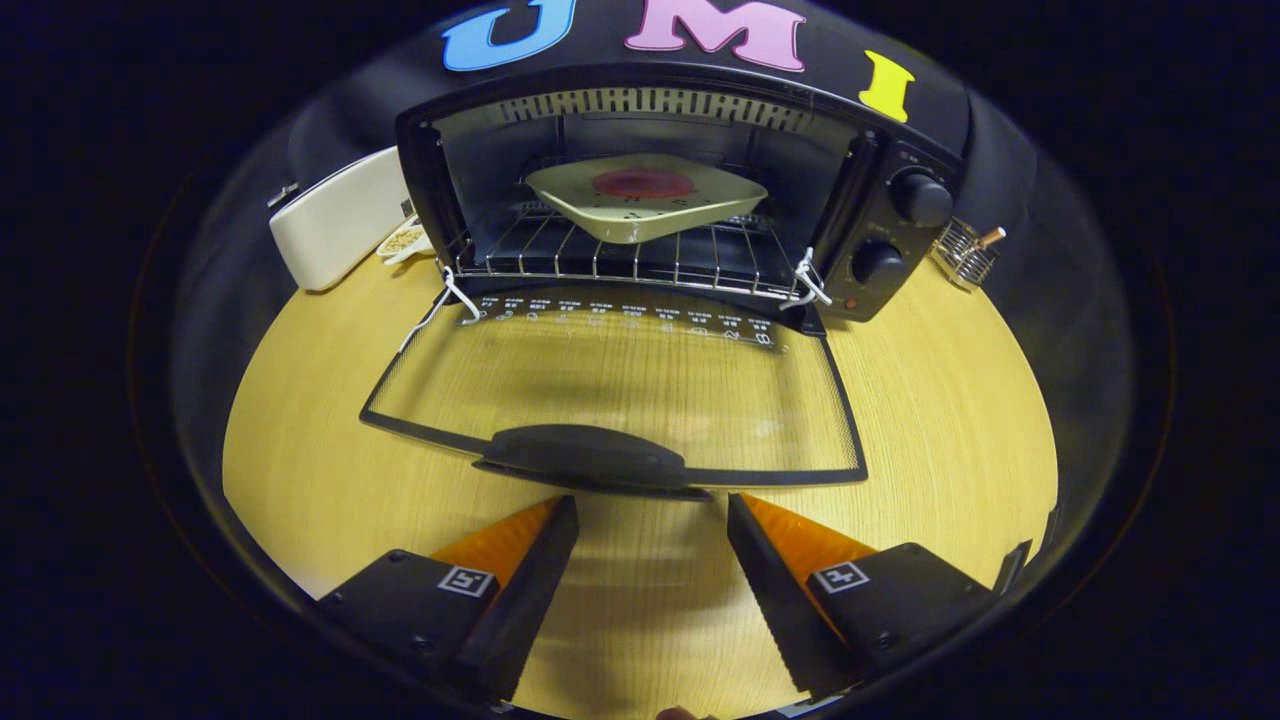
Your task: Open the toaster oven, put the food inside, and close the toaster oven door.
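Round pale wood-grain table (300, 470), bare across the near part. Black cloth booth wall (1040, 200) behind, closing in around the far rim of the table.

Gripper (652, 510) low over table at 6 o'clock, fingers spread wide, nothing held; bare wood between them. Fingertips just short of door handle (590, 458), not touching as far as can be told.

Toaster oven (680, 190) at 12 o'clock, at far side of table, black, cavity open. Glass door (620, 385) dropped flat toward the gripper, lying near-level just above the table, wood grain visible through the pane, white printed markings along hinge edge. Dark handle on door's near edge, just ahead of fingers. Shadow of door on wood beneath.

Wire rack (600, 262) pulled partway forward in cavity. Square cream plate (646, 200) on rack, tilted slightly, one corner pointing at gripper. Food (643, 184), a flat reddish round piece, at plate centre, inside the oven.

Two black knobs (920, 198) on control panel at 1 o'clock, stacked one above the other.

White rectangular box (335, 220) at 10 o'clock, just beside oven's left wall. Small dish of tan bits (403, 240) between box and oven, partly hidden. Small wire basket (965, 255) at 2 o'clock, right of control panel; contents too small to tell.
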Demonstrator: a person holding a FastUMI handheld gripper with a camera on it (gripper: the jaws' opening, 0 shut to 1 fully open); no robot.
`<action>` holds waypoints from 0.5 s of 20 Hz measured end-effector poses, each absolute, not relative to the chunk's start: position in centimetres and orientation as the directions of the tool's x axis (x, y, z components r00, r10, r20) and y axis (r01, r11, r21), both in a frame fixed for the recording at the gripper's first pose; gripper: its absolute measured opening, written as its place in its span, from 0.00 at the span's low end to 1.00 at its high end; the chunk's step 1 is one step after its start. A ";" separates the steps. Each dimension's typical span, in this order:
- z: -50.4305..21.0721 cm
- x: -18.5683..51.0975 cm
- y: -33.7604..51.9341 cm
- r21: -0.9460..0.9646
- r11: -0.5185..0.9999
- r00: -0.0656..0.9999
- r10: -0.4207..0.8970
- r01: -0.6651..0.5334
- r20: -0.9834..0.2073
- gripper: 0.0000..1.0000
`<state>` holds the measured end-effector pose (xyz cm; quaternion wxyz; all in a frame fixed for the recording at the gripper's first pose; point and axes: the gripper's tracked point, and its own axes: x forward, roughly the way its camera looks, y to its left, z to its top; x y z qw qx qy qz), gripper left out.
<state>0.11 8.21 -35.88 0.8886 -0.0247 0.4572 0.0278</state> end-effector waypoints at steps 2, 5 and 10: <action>-36.0 0.5 8.5 -0.012 0.998 0.574 0.028 -0.066 -0.818 0.99; -35.8 0.6 8.5 -0.021 0.997 0.589 0.028 -0.077 -0.807 0.98; -33.4 0.5 8.5 -0.022 0.995 0.633 0.044 -0.095 -0.773 0.99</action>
